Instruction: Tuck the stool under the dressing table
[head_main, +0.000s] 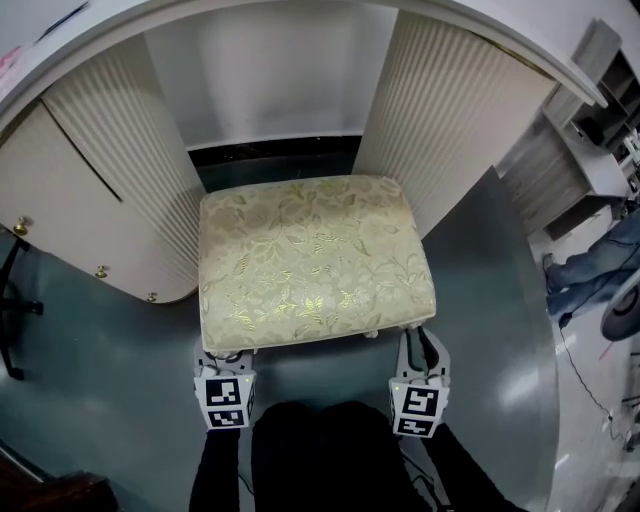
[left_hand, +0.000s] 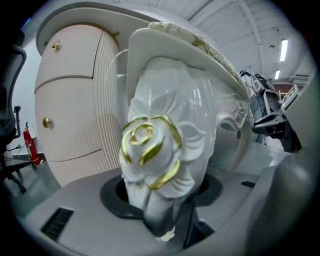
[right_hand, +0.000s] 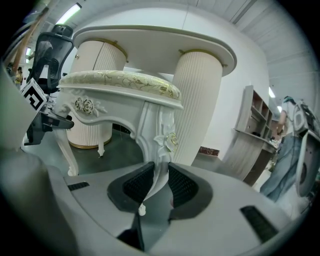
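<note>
My left claw (head_main: 225, 360) pinches the stool's (head_main: 315, 260) rose-carved front leg (left_hand: 160, 150), and my right claw (head_main: 420, 350) pinches the other front leg (right_hand: 157, 145). The stool sits at the dressing table's (head_main: 300, 25) knee gap, between fluted pedestals (head_main: 130, 150). At far right a person (head_main: 590, 265) is cut off.

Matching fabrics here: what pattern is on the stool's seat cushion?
Seat cushion: cream with gold floral pattern; best in the head view.

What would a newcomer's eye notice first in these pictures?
The stool, with its gold-flowered seat, fills the middle of the head view, partly between the white ribbed pedestals of the dressing table. In the left gripper view, a gold-edged carved rose on its leg looms right above the tongs of the left gripper.
</note>
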